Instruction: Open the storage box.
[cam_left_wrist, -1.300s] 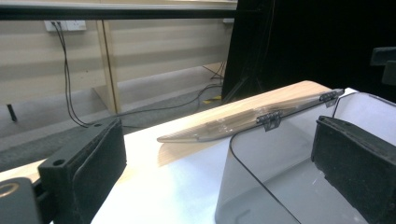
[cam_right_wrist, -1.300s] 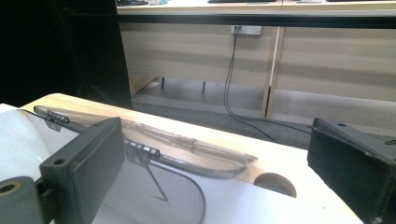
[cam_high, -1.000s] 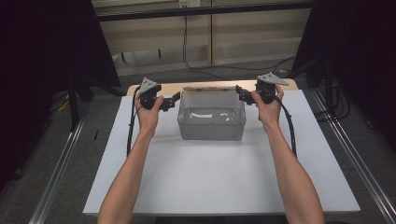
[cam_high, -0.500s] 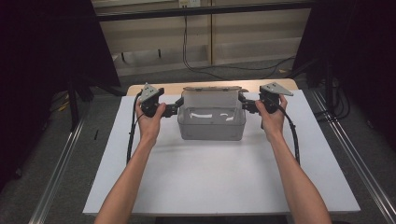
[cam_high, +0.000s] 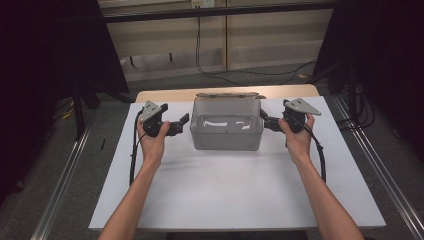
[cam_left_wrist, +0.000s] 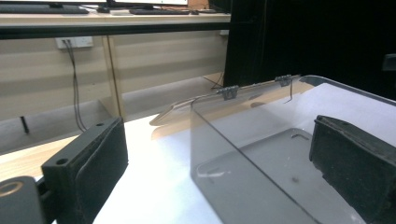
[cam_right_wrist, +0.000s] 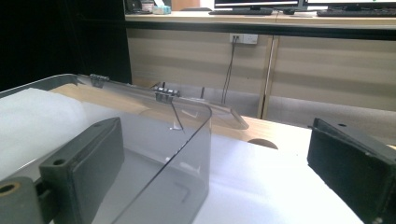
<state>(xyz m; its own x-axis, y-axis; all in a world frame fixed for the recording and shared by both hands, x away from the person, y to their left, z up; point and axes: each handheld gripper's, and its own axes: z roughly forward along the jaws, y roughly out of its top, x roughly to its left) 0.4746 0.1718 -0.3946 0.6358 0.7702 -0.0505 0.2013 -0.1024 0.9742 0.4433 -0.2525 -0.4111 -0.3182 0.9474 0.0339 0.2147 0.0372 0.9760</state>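
Two-handed grasp of the clear, open-lidded rectangular plastic box (cam_high: 226, 131) at mid-table (cam_high: 235, 195): left gripper (cam_high: 183, 121) and right gripper (cam_high: 265, 121), both released with jaws straddling the end walls (one jaw inside, one outside), should clench together at equal height.

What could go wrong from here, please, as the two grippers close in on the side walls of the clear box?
1. Each open gripper straddles a thin side wall of the clear box. The left gripper and right gripper could squeeze unevenly and tilt or twist it.
2. The walls look smooth, so the box might slip from the jaws when lifted.
3. The hinged lid lies open behind the box, over the white mat's far edge. It could swing or shift the balance.
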